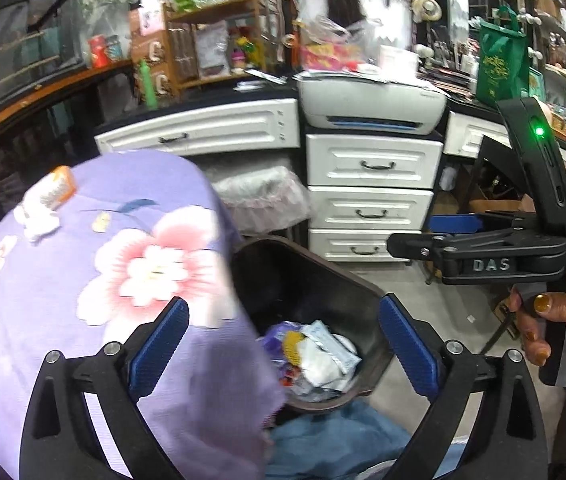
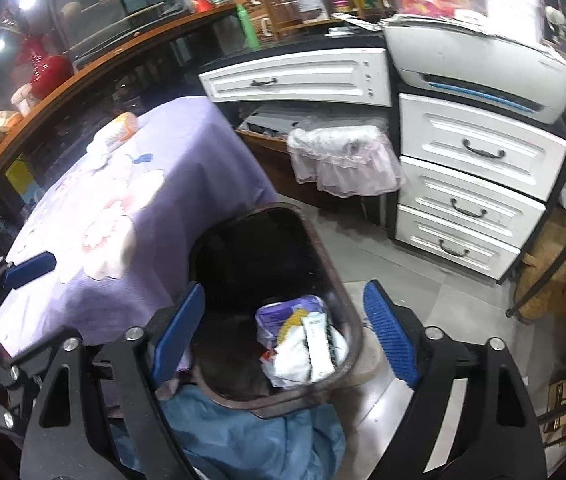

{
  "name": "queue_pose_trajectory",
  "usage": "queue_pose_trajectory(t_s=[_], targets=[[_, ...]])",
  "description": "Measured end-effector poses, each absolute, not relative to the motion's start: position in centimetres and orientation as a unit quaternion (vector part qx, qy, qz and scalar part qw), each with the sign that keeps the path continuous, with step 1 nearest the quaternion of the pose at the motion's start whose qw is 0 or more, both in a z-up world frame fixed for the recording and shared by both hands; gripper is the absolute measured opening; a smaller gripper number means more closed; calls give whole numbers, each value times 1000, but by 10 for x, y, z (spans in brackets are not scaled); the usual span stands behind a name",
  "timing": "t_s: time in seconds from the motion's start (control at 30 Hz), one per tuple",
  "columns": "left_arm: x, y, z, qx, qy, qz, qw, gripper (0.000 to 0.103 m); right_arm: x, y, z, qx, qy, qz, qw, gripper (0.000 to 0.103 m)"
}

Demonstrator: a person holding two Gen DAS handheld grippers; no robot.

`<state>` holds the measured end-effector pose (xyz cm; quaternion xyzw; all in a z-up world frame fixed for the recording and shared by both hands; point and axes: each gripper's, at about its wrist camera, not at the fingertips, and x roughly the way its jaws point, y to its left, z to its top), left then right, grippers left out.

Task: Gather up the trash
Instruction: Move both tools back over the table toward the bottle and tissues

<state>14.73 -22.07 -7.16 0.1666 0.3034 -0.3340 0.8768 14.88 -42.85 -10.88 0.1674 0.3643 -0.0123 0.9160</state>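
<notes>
Both hand-held grippers hang over a dark trash bin [image 1: 315, 280] on the floor beside a surface draped in a purple floral cloth [image 1: 131, 248]. Left hand-held gripper [image 1: 283, 344]: blue pads wide apart, nothing between them. Right hand-held gripper [image 2: 283, 332]: pads also spread, empty.

Trash already in the bin: a heap of white wrappers, a purple packet and something yellow [image 1: 315, 356], piled against the near wall of the bin. The right wrist view looks more steeply down into it [image 2: 303, 344], and shows the bin's far half dark and bare.

More trash on the purple cloth at its far left end: an orange-and-white box [image 1: 57, 188] touching crumpled white paper [image 1: 39, 220], with a small pale scrap [image 1: 101, 222] nearby. The right wrist view shows the same cluster smaller [image 2: 117, 132], well apart from the bin.

Only the left wrist view shows the right hand-held gripper from the side: black body marked DAS [image 1: 491, 264], a lit green light on it, and the person's hand [image 1: 551, 320] with painted nails on the handle. Only the right wrist view shows one blue pad of the left hand-held gripper [image 2: 31, 268] over the cloth's near edge.

Blue fabric [image 2: 243, 436] lies just under the bin's near rim. White drawers [image 1: 367, 196] and a printer [image 1: 371, 108] stand behind.
</notes>
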Motion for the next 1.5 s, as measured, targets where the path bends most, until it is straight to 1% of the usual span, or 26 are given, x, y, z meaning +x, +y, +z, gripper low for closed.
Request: queue_pose_trajectory(t_s=[0.37,0.57,0.73,0.87,1.13,1.33,1.5], targets=[[194,-141,-49,173,293,-237,910,97,199,-355,-80,111,362,77,922,86],[237,-98,-37,167,302,-178,921,97,229,-316,-64,83,362,132,919,87],[278,-66,-36,133,323,-152,924,97,258,-291,-51,64,361,164,916,87],[309,-51,-36,139,331,-131,924,97,283,-270,-44,44,361,182,914,87],[359,-23,-33,155,334,-111,923,97,358,-217,-38,13,375,221,900,87],[388,1,-35,121,343,-101,926,97,431,-187,-36,-8,391,222,893,87],[411,-6,-36,84,357,-135,920,97,495,-182,-22,-45,385,192,902,87]])
